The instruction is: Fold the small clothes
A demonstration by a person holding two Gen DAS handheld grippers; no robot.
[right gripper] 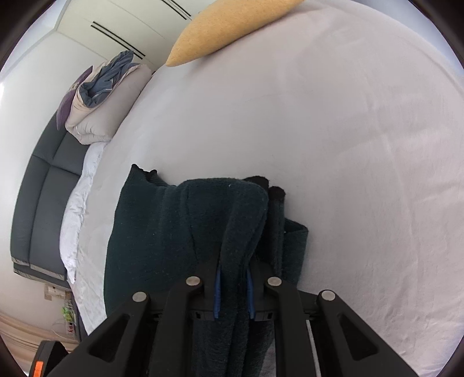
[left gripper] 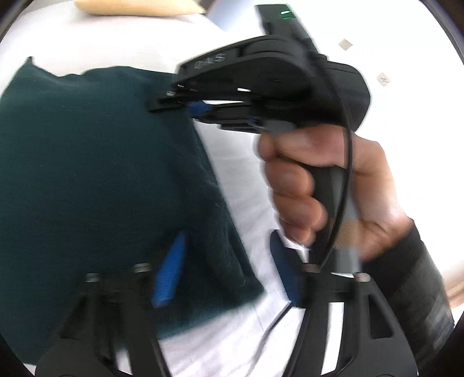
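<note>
Spread wide under everything, a white bed sheet, faintly creased; at its far edge a tan pillow, and toward the headboard side a bundled quilt in beige, blue and purple beside a dark grey padded headboard. Lying on the sheet, a dark green knitted garment, partly flat, partly gathered into thick folds; in the left wrist view seen as a broad dark panel filling the left half of the picture, one edge running diagonally down toward the lower middle. Clamped on a bunched fold of that garment, the right gripper, blue pads pressed against the cloth from both sides, fabric draped forward over and past the fingers; seen from the left wrist view as a black pistol-shaped tool held at the garment's upper right edge by the right hand, fist wrapped round the handle, a black cable looping down beside it. Spread wide apart, the left gripper; one blue pad over the green cloth, the other above the white sheet near the hand, nothing between them; much motion blur in this view.
</note>
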